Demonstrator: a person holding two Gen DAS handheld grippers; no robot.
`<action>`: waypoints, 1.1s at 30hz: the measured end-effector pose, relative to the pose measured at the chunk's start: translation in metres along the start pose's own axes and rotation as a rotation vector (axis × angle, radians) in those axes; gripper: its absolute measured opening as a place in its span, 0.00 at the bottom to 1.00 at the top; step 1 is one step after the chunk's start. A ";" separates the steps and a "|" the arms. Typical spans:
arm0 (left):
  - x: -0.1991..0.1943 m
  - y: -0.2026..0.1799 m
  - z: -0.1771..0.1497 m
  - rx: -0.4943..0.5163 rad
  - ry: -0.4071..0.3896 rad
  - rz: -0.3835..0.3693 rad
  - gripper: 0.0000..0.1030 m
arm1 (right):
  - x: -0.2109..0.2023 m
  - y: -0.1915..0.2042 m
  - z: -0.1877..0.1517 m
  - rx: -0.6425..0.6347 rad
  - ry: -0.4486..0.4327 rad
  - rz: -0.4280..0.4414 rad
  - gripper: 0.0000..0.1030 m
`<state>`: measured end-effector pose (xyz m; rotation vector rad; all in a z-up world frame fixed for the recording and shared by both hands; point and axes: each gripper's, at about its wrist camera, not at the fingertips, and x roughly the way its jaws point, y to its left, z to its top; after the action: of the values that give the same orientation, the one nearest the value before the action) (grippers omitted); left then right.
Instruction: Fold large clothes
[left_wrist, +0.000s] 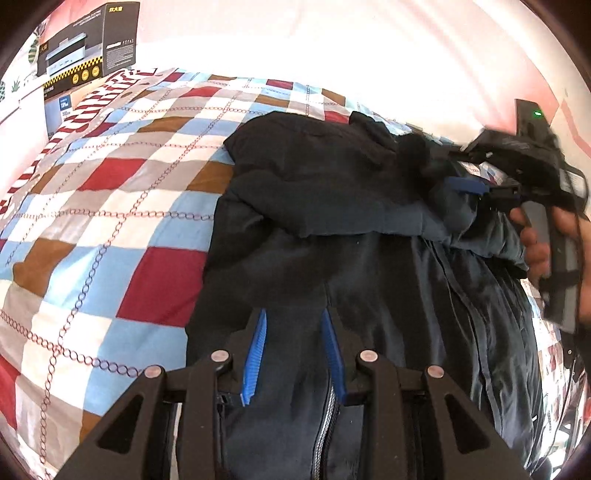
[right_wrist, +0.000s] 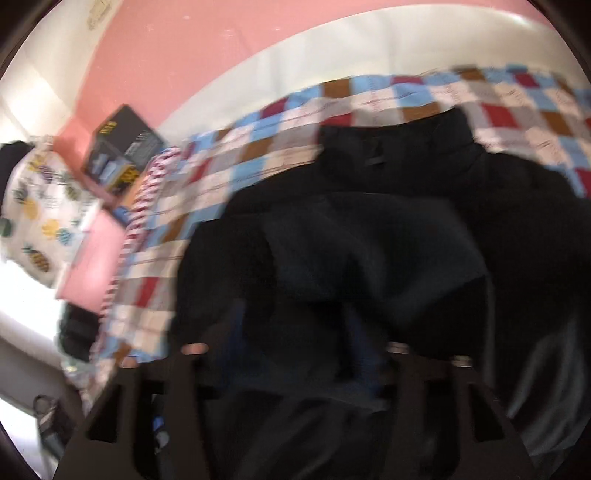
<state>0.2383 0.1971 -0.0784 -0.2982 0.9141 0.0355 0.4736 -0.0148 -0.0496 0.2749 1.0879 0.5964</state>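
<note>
Two handheld grippers work over a dark navy jacket (left_wrist: 332, 229) spread on a bed, its body lying on a checked quilt (left_wrist: 110, 206) of red, blue, brown and white squares. One sleeve or flap is folded across the upper part of the garment, and the zipper (left_wrist: 325, 424) runs down toward the lower edge of the left wrist view.

Pointing steeply down, the left gripper (left_wrist: 293, 354) has its blue-padded fingers (left_wrist: 255, 354) partly closed over the jacket's front beside the zipper; whether the pads actually pinch the fabric cannot be told.

At the jacket's right edge, the right gripper (left_wrist: 491, 192) is seen from the left camera, angled down at the cloth. A person's hand (left_wrist: 554, 251) wraps its grey handle. Its own camera is badly blurred, so the frames do not settle how its jaws stand, or whether cloth lies between them.

Beyond the quilt's far left corner stands a black cardboard box (left_wrist: 88, 40), against a pink wall (right_wrist: 155, 62).
</note>
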 end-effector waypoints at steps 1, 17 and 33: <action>0.000 -0.001 0.002 0.002 -0.003 -0.003 0.32 | -0.004 0.004 -0.003 0.003 0.000 0.053 0.67; 0.105 -0.122 0.131 0.019 0.066 -0.241 0.34 | -0.187 -0.161 -0.063 0.253 -0.324 -0.232 0.67; 0.107 -0.063 0.139 0.028 -0.011 -0.058 0.04 | -0.077 -0.191 -0.043 0.092 -0.118 -0.445 0.18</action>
<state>0.4217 0.1642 -0.0679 -0.2985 0.8938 -0.0290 0.4709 -0.2173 -0.1051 0.1376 1.0211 0.1313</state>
